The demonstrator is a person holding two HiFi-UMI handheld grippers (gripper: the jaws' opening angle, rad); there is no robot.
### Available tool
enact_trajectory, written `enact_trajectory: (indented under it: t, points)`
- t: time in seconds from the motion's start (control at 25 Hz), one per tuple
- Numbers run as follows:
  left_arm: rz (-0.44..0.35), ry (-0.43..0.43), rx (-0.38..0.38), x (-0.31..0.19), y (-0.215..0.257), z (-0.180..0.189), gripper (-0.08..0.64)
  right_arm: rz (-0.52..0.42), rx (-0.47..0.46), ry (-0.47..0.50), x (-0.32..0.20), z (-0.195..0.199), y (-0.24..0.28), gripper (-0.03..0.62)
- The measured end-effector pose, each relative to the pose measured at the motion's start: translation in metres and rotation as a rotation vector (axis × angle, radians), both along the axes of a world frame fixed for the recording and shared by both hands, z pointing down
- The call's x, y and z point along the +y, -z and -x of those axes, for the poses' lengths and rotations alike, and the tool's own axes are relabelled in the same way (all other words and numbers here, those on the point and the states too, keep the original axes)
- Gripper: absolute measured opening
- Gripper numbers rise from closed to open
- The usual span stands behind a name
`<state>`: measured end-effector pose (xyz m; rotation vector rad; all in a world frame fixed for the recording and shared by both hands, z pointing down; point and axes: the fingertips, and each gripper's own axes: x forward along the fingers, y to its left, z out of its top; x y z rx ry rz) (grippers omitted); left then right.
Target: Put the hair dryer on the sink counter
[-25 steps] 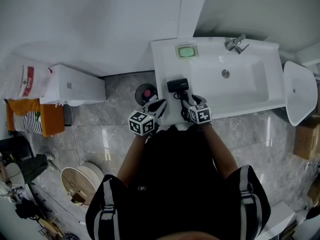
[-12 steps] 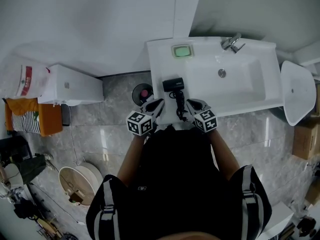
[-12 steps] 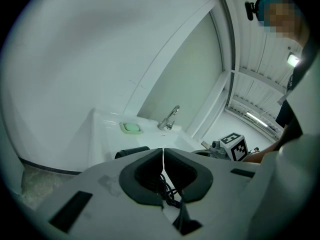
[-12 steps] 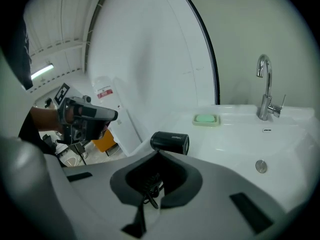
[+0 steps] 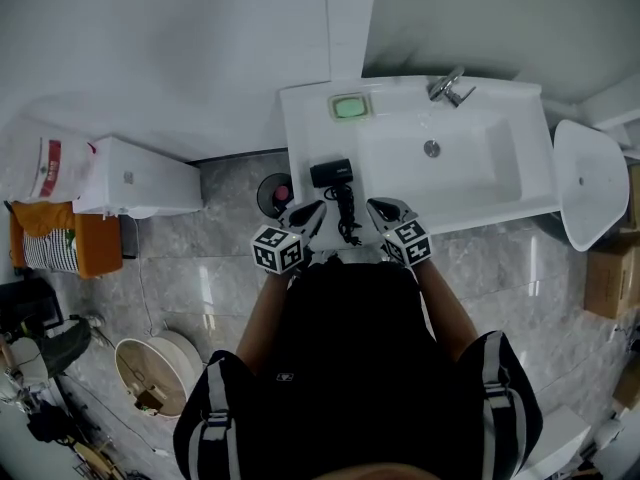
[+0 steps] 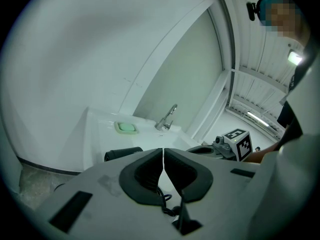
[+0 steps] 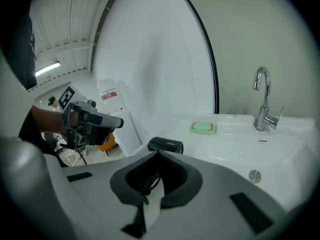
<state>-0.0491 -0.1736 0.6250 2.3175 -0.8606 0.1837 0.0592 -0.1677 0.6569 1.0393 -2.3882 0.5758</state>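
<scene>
The black hair dryer lies on the white sink counter, left of the basin, with its coiled cord trailing toward the front edge. In the gripper views the hair dryer rests just beyond the jaw tips. My left gripper hovers at the counter's front edge, shut and holding nothing. My right gripper sits on the cord's right, also shut and empty; the cord shows below it through the hollow behind its tips.
A green soap dish sits at the counter's back and a chrome faucet behind the basin. On the floor are a round dark object, a white cabinet, a bin and a white oval fixture.
My right gripper's jaws have closed and it has drawn back from the dryer's handle toward the counter's front edge. The dryer stays lying on the counter. The left gripper has barely moved.
</scene>
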Motion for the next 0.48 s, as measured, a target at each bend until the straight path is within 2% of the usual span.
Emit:
enact_trajectory:
  t: [0.48]
  points:
    - [0.007,0.036,0.004,0.007,0.002,-0.014,0.020,-0.012,-0.002,0.046,0.003,-0.011,0.006,0.058]
